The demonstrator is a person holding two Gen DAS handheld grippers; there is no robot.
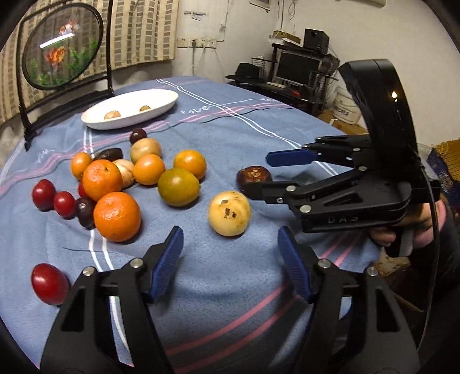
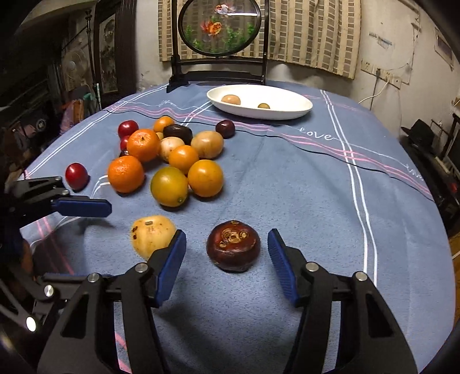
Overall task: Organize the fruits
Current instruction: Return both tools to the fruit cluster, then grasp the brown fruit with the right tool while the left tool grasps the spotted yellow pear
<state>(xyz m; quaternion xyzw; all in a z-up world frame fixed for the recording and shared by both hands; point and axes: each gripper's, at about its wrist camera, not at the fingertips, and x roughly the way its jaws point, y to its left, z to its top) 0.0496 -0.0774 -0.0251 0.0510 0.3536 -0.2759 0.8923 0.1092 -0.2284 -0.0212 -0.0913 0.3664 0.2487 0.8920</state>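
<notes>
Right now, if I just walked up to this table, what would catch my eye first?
Probably the bright heap of oranges and small red fruits on the blue tablecloth. Nearer, a dark brown fruit sits between the right gripper's open blue fingers, untouched, with a pale yellow fruit beside it. At the far end, a white oval dish holds two small fruits before a round goldfish screen.
</notes>
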